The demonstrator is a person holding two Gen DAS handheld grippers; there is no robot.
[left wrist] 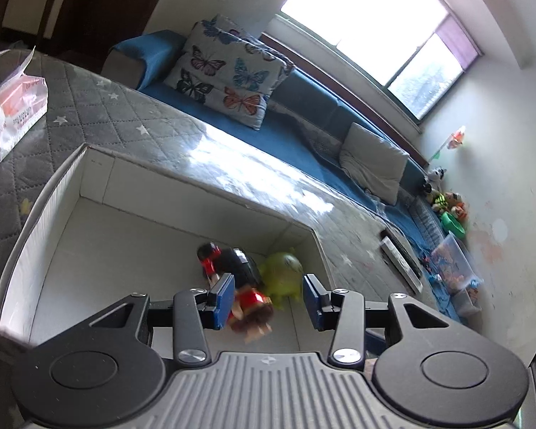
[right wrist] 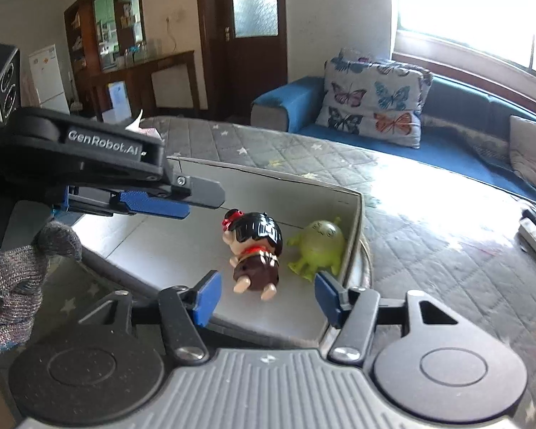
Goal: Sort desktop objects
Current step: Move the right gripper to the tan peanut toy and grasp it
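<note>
Both claws hang empty over the box: the right gripper (right wrist: 264,298) has its jaws apart, nothing between them, and the left gripper (left wrist: 266,300) is spread too. Below, the doll (right wrist: 255,250) and the green monster toy (right wrist: 318,246) lie side by side inside the white box (right wrist: 268,182). So two are sorted; the tissue pack (left wrist: 12,107) on the table looks untouched.

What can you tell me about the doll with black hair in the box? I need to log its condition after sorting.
The doll is a small glossy figurine, plastic by its look, with shiny black hair, a red hair ornament, a red collar, a brown dress and pale bare limbs. It lies tipped over on the floor of the white box, feet toward the right wrist camera, close beside the green toy; whether they touch is unclear. No gripper holds it. No damage shows.
</note>
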